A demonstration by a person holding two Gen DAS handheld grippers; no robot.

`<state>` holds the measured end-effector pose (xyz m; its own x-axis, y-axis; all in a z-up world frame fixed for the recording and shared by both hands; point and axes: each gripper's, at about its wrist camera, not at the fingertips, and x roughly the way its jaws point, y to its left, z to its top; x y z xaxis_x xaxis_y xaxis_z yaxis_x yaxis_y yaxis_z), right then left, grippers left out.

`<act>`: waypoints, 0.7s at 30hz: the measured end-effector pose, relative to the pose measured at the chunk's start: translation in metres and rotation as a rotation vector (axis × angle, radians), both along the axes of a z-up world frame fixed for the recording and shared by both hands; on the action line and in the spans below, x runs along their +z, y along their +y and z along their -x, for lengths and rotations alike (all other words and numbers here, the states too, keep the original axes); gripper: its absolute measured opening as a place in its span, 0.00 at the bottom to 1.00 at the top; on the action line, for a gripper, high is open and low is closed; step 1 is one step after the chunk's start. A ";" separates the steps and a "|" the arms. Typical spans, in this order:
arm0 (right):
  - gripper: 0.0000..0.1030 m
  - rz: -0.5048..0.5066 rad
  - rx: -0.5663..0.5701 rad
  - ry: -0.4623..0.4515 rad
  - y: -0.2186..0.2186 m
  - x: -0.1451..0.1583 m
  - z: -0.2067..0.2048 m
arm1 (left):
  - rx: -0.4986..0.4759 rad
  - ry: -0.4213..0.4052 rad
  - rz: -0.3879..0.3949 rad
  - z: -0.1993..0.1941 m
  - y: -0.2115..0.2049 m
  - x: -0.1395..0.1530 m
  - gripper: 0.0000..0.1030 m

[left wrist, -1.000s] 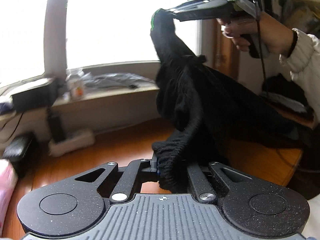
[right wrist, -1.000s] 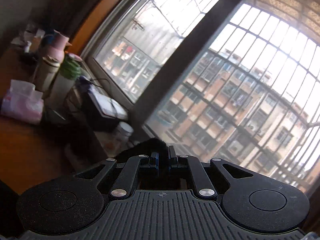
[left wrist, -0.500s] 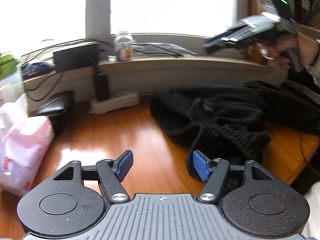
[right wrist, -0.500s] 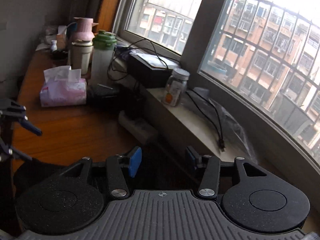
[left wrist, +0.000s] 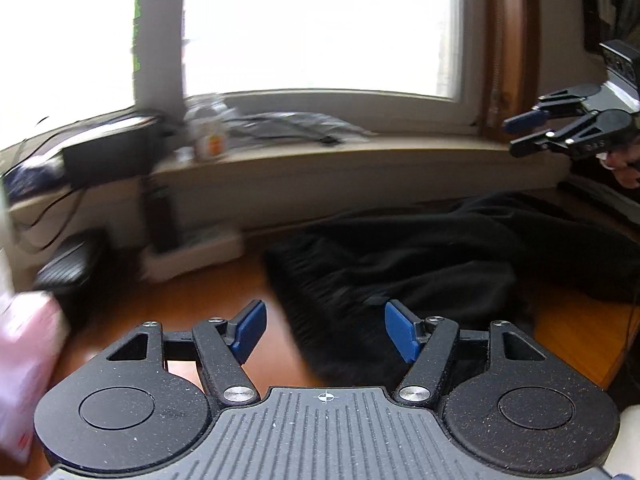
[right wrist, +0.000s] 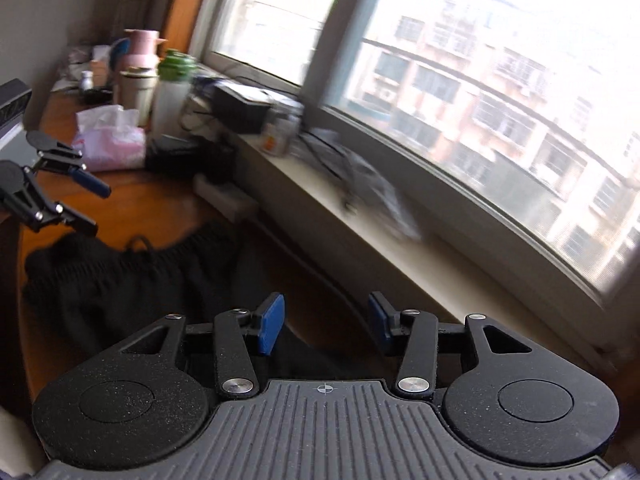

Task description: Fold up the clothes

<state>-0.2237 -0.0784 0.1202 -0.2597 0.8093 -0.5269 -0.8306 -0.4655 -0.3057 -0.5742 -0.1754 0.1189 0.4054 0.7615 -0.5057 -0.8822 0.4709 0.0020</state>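
From the left wrist camera, the left gripper (left wrist: pixel 322 330) hangs with its blue pads spread wide and nothing between them; its jaws have just been opening, and the cloth it could take lies below and beyond, not in its hold. The black trousers (left wrist: pixel 420 264) lie in a loose heap on the wooden table (left wrist: pixel 192 308), their ribbed elastic waistband turned toward this gripper and the rest trailing off to the right, close under the windowsill (left wrist: pixel 320 152). The right gripper (left wrist: pixel 528 132) shows at the right edge, raised above the heap with its jaws apart and empty, in a person's hand (left wrist: pixel 624 168). From the right wrist camera, the right gripper (right wrist: pixel 326 326) stands about half open, its jaws having just parted, with only dark cloth beneath them and none pinched. The trousers (right wrist: pixel 120 276) spread to the left, drawstring loop on top, and the left gripper (right wrist: pixel 86 204) hovers over their far end, open. A pink tissue pack (right wrist: pixel 112 144) and bottles sit well apart beyond. The garment seems freshly laid down and not yet flattened, so the step in hand is probably a re-grip. To do it well, each gripper should take one end of the waistband at a single layer's edge, pull it taut, and keep the cloth clear of the cables on the sill.
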 end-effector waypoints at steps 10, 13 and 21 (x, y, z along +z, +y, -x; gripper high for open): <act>0.45 0.119 -0.146 0.004 -0.077 -0.044 -0.105 | -0.259 0.137 -0.051 -0.159 0.031 0.005 0.63; 0.45 0.158 -0.174 0.014 -0.096 -0.061 -0.120 | -0.333 0.181 -0.044 -0.202 0.037 -0.006 0.63; 0.47 0.233 -0.214 0.078 -0.132 -0.084 -0.145 | -0.457 0.272 -0.084 -0.276 0.038 -0.033 0.63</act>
